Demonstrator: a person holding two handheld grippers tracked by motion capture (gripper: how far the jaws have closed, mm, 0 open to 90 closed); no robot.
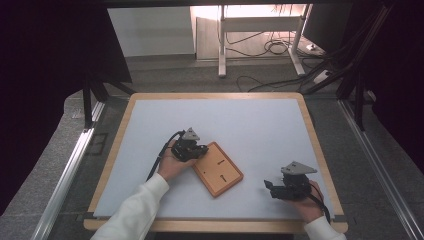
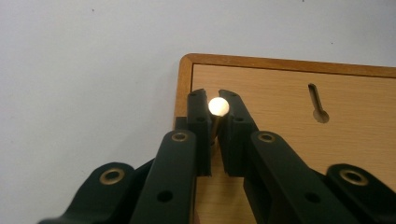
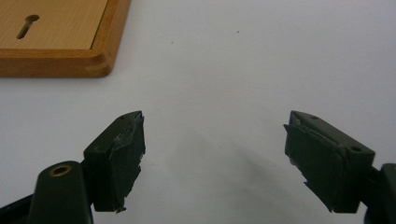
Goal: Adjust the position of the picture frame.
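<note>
Worktop (image 1: 240,120): one, pale grey-white sheet with a light wooden border, set in a dim room; cables and desk legs on the floor beyond, at 12 o'clock.

Wooden board (image 1: 218,169): one, rectangular, orange-brown raised rim with rounded corners, paler inset panel, lying flat and skewed just below the worktop's centre. Two keyhole slots in the panel; one (image 2: 317,103) in the left tool view.

Peg (image 2: 218,107): one, slim brass-coloured shaft with a round pale head, standing over the board's corner.

Left tool (image 1: 200,150): one, jaws drawn together and clamped on the peg's shaft just beneath the head, at the board's 10 o'clock corner. Hand (image 1: 172,164) wrapped around the body, white sleeve entering from 6 o'clock.

Right tool (image 1: 270,187): one, jaws wide apart with nothing between them, low over bare worktop, pointing toward 9 o'clock; board at its 10 o'clock, apart from it.
</note>
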